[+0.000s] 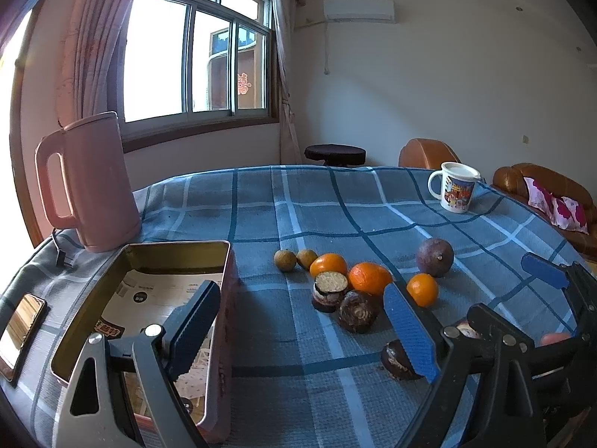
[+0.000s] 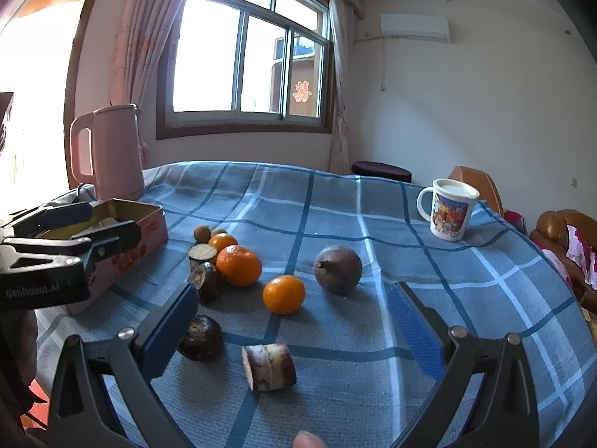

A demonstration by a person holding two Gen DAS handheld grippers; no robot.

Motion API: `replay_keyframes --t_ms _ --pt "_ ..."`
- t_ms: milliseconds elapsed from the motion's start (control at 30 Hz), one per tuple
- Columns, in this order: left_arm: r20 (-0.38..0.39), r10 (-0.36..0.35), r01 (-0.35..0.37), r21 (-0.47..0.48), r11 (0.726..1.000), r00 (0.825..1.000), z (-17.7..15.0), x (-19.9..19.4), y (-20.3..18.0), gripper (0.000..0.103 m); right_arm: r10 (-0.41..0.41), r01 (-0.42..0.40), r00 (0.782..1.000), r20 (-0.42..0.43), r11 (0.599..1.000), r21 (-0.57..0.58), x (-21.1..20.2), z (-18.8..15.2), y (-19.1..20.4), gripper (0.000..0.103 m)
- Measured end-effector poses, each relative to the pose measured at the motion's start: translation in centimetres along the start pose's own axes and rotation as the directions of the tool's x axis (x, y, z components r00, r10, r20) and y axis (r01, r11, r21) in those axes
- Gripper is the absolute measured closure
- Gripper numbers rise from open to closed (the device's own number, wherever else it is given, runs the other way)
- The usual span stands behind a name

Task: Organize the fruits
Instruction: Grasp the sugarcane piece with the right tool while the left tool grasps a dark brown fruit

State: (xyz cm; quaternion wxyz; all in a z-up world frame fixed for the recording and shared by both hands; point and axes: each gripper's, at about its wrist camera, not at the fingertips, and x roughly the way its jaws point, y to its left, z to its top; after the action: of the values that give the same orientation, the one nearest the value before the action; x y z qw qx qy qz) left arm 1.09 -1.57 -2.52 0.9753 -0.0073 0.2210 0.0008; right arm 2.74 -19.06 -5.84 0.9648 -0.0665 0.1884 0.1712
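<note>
both tongs spread wide, holding nothing. left tongs hover by the open tin at the tabletop's left; oranges lie just beyond. right tongs straddle a cut fruit chunk, not touching.

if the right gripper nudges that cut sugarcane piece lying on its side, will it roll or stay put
The sugarcane piece lies on its curved side, so it would probably roll crosswise. The woven tablecloth should slow it. It looks stiff and woody, so the open right gripper likely won't crush it.
</note>
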Motion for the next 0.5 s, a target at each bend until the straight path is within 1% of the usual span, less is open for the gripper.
replay_keyframes --t_ms 200,300,367,433,500 --pt "-0.031 -0.015 0.016 0.011 1.000 0.999 -0.8 0.9 -0.8 0.013 0.003 -0.003 1.000 -0.018 1.000 0.010 0.3 -0.9 -0.7 0.000" --pt "-0.064 -0.052 0.053 0.023 0.998 0.997 -1.5 1.5 -1.5 0.013 0.009 -0.008 0.999 -0.045 1.000 0.026 0.7 -1.7 -1.2 0.000" --pt "-0.080 -0.062 0.065 0.036 0.997 0.995 -1.9 1.9 -2.0 0.013 0.008 -0.006 0.998 -0.065 1.000 0.029 1.0 -2.2 -1.5 0.005" --pt "-0.091 -0.075 0.079 0.042 0.996 0.993 -2.2 2.1 -2.4 0.013 0.015 -0.013 0.997 -0.082 1.000 0.029 1.3 -2.5 -1.7 0.015" --pt "-0.103 -0.088 0.092 0.042 0.995 0.991 -2.4 2.3 -2.7 0.013 0.024 -0.021 0.995 -0.097 0.999 0.024 1.4 -2.7 -1.8 0.017"
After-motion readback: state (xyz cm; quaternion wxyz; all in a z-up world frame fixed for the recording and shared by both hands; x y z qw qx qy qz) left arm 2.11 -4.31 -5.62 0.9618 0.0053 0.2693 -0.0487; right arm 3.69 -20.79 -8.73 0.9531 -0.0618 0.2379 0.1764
